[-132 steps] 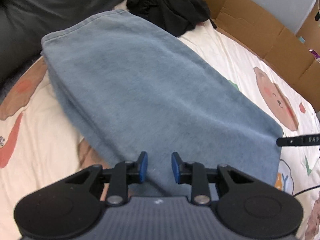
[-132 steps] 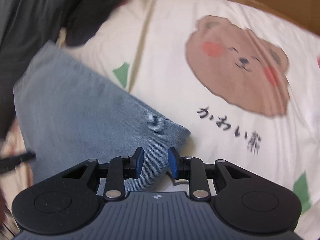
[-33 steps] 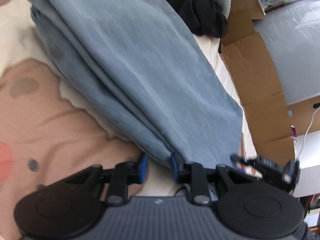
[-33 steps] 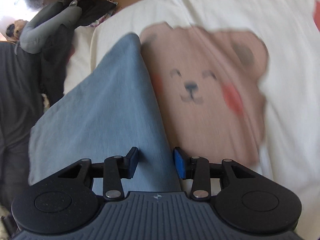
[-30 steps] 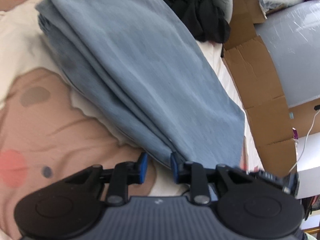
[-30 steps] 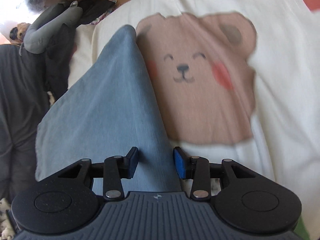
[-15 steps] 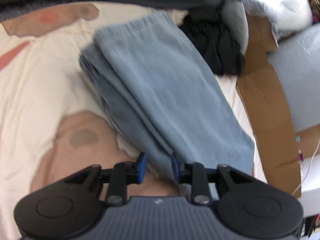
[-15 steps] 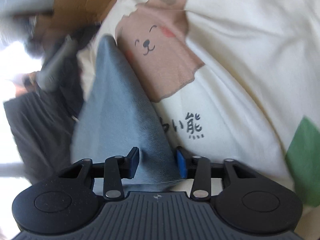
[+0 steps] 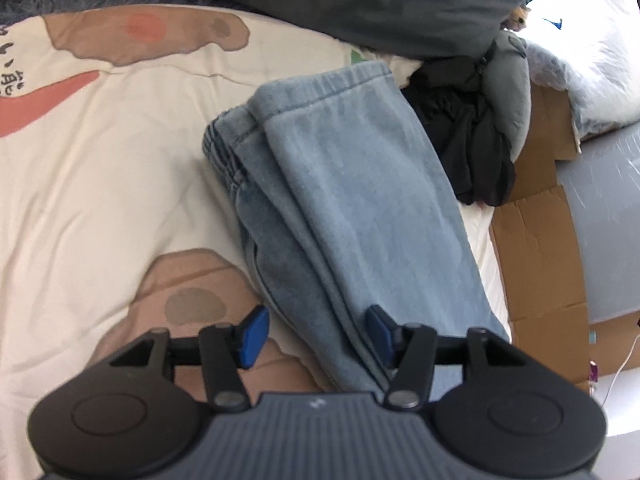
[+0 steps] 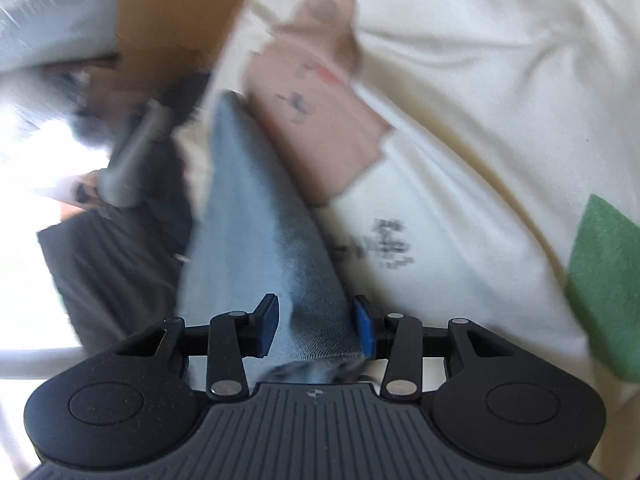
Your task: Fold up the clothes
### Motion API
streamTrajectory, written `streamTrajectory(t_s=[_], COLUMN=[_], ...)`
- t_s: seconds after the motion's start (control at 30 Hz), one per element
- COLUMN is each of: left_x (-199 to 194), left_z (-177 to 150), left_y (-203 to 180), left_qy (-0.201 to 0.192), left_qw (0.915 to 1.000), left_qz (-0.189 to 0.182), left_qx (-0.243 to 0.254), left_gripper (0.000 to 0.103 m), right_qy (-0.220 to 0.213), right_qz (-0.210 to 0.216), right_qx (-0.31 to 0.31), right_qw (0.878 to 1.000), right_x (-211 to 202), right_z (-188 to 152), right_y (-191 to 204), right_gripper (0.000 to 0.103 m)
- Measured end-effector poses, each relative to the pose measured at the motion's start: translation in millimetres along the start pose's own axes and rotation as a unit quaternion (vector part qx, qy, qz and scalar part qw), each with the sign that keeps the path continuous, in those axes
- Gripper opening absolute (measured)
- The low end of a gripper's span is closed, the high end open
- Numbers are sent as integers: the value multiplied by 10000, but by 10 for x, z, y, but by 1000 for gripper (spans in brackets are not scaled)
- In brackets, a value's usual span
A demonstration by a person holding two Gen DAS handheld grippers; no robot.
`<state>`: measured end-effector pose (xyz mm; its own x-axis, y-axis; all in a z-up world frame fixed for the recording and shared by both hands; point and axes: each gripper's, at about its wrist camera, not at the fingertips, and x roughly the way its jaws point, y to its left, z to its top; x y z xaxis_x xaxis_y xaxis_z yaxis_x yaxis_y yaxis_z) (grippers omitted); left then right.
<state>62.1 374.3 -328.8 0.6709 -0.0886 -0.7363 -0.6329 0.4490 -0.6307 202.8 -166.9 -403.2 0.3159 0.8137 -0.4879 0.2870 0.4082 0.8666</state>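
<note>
Right wrist view motion-blurred; jeans (image 10: 256,216) near end hidden under tool body.

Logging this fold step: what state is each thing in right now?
left gripper: open, jaws straddling the jeans' near edge
right gripper: open, denim between its jaws
jeans: folded lengthwise, lying flat on the bedsheet
black garment: crumpled, unfolded, beside the jeans
</note>
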Motion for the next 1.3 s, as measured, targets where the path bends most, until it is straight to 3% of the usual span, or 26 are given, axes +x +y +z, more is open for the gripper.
streamTrajectory(t_s=[0.07,0.23,0.4,0.57,0.73,0.77,1.0,1.07,1.13,1.2,1.3], left_x=[37,67,67,62,163,337,209,222,245,259,276], left_z=[12,50,106,148,187,241,300,300,288,278,271], left_y=[-14,-3,30,103,63,-35,9,43,59,69,68], left_qy=[-29,-14,-59,-77,-90,-95,-302,-313,-369,-402,-376], left_qw=[10000,10000,10000,9999,9999,9999,9995,9995,9993,9992,9993], left_qz=[-15,-70,-44,-67,-68,-70,-31,-17,70,32,15], left_qx=[17,13,-35,-111,-97,-99,-103,-76,33,30,-70], left_gripper=[58,59,59,59,59,59,60,70,75,74,62], right_qy=[-37,-87,-107,-20,221,212,-121,-163,-54,127,352], right_qz=[161,-38,44,687,19,22,162,139,0,-186,-606], right_qx=[44,203,175,423,186,145,126,79,-85,-321,-858], right_qw=[9999,9997,9998,9967,9996,9997,9997,9997,9999,9992,9938], right_x=[-49,89,224,137,332,367,468,509,564,611,622], right_z=[-22,-40,-67,-131,-170,-156,-68,-56,-45,-30,39], right_y=[-10,-141,-149,-154,-103,-78,31,68,123,217,447], right_gripper=[43,43,43,42,43,43,43,42,34,19,15])
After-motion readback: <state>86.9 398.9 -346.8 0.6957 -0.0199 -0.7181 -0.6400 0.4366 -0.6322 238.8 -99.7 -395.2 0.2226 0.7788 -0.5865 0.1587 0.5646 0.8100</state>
